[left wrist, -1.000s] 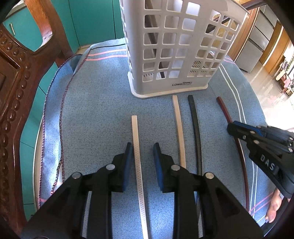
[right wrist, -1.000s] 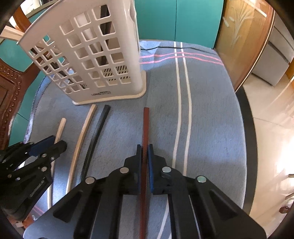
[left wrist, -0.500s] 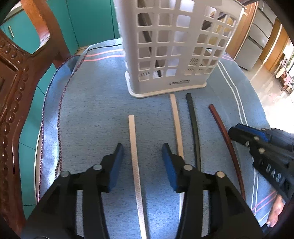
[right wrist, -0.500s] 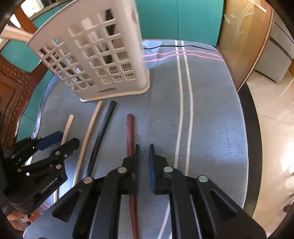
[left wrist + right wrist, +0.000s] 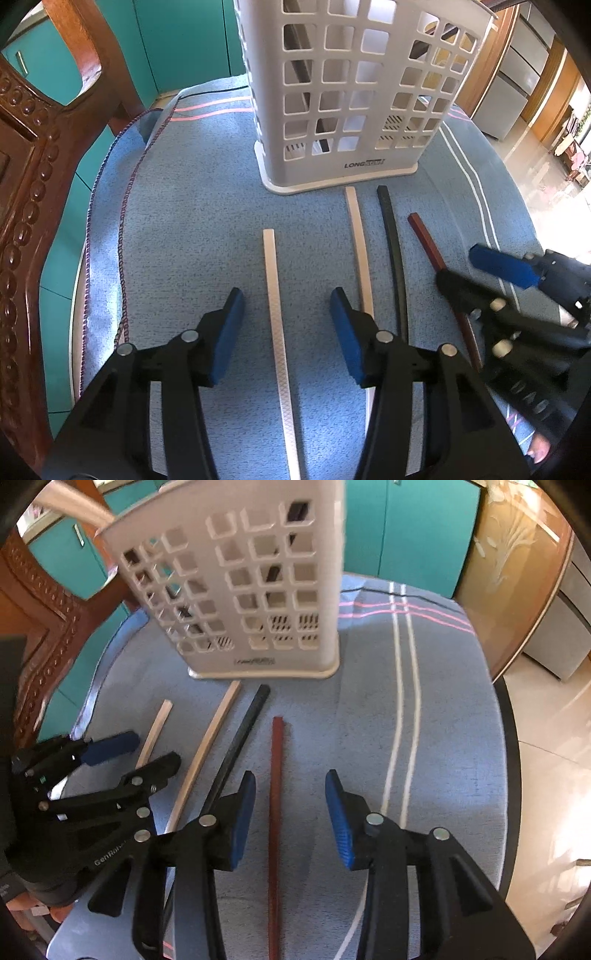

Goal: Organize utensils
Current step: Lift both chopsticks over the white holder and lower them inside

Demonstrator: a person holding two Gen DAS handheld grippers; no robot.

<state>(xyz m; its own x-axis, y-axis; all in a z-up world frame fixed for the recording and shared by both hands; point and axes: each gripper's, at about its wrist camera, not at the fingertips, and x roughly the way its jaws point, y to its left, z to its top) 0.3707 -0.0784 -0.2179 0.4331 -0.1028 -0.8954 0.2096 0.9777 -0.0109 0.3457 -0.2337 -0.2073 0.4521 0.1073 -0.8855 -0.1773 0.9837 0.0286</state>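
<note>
Now red stick (image 5: 275, 812) between just-opened right gripper (image 5: 290, 805) jaws, untouched.

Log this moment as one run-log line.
left gripper: open, astride white chopstick | right gripper: jaws just opening, red chopstick released | holder: upright on cloth

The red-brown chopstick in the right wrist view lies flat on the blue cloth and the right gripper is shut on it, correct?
Not quite. The red-brown chopstick does lie flat on the blue cloth, but the right gripper is open: the right wrist view shows its jaws, which have just been opening, standing apart on either side of the stick without touching it.
</note>
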